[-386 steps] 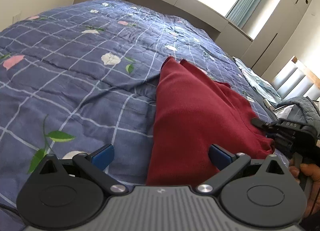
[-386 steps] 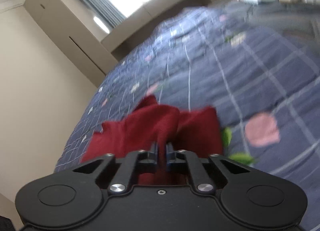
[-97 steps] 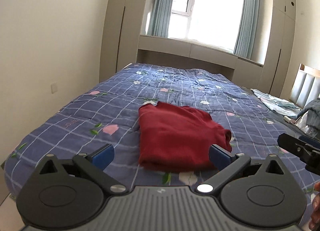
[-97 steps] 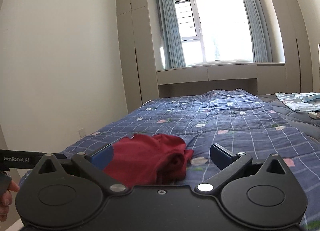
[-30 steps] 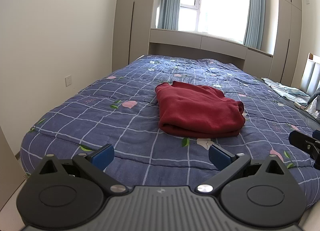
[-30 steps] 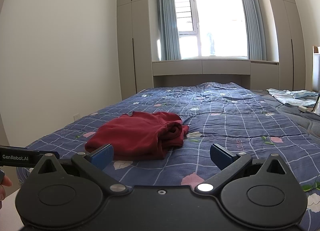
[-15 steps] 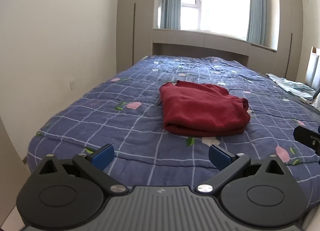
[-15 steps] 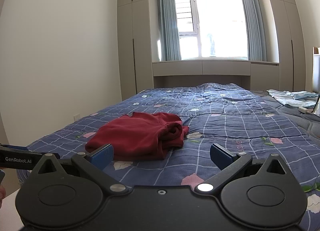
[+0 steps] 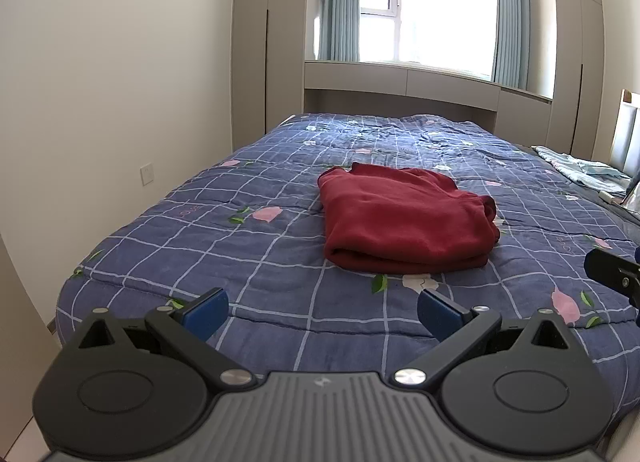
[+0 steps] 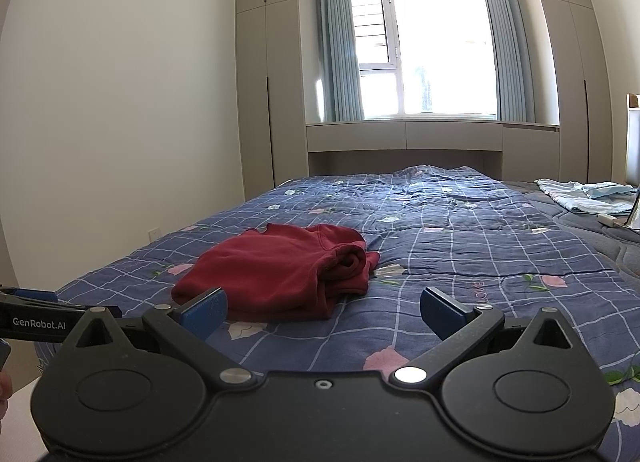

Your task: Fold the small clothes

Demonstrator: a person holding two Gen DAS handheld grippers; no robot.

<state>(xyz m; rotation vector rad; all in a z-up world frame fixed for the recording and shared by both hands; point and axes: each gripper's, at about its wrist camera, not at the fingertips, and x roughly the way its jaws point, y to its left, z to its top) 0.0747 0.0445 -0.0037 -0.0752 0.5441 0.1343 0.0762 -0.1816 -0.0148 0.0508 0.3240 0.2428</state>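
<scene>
Sweater [image 9: 404,217], dark red and knitted, lies folded into a thick rectangle on the blue checked quilt [image 9: 248,258], toward the foot half of the bed, at about twelve o'clock from the left gripper [image 9: 322,308] and about eleven o'clock from the right gripper [image 10: 323,308]. Both grippers hang off the near edge of the bed, well apart from the cloth, each with its blue-padded jaws spread wide and nothing between them. The knit looks soft, light and limp, likely to sag and slide out of shape if lifted by a single layer. The rolled, bunched end at its three o'clock side looks loosest. A sound hold would probably pinch all layers together at the folded near edge, one gripper at each corner. The fold looks essentially finished.
</scene>
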